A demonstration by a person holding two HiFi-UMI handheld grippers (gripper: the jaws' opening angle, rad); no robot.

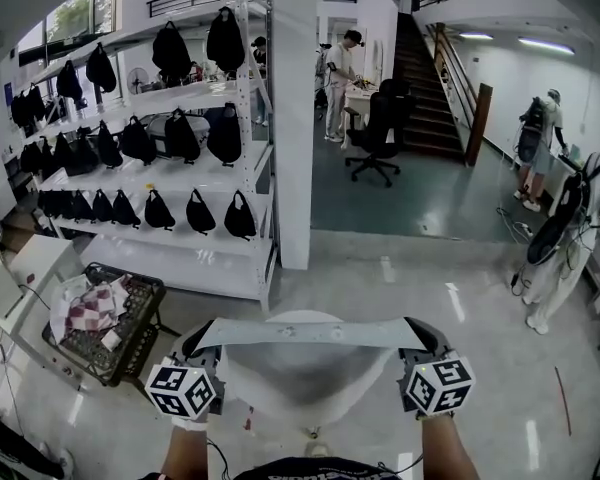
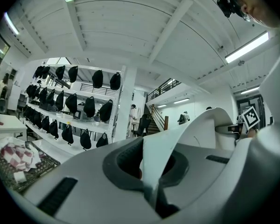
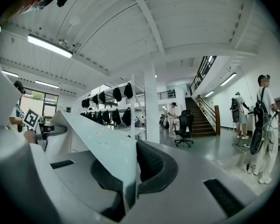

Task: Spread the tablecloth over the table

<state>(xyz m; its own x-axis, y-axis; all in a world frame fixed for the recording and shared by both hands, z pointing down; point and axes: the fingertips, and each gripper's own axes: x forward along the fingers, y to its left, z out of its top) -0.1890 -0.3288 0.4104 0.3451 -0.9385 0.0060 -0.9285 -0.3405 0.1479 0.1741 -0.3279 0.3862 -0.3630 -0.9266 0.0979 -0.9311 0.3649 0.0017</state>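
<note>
The tablecloth (image 1: 310, 334) is pale grey-white, and its top edge runs taut and level between my two grippers while the rest hangs down in front of me. My left gripper (image 1: 202, 340) is shut on the cloth's left corner, and my right gripper (image 1: 420, 336) is shut on its right corner. In the left gripper view the cloth (image 2: 177, 139) rises out of the shut left gripper (image 2: 151, 174) toward the other gripper's marker cube (image 2: 251, 118). In the right gripper view the cloth (image 3: 98, 139) is pinched in the right gripper (image 3: 126, 183). A rounded white edge (image 1: 310, 316), possibly the table top, peeks above the cloth.
White shelving with black bags (image 1: 160, 148) stands at the left, beside a white pillar (image 1: 295, 118). A black crate holding checked fabric (image 1: 105, 323) sits low left. An office chair (image 1: 380, 128), stairs (image 1: 430, 78) and a person (image 1: 340, 68) are far ahead. Two people (image 1: 570, 228) stand at the right.
</note>
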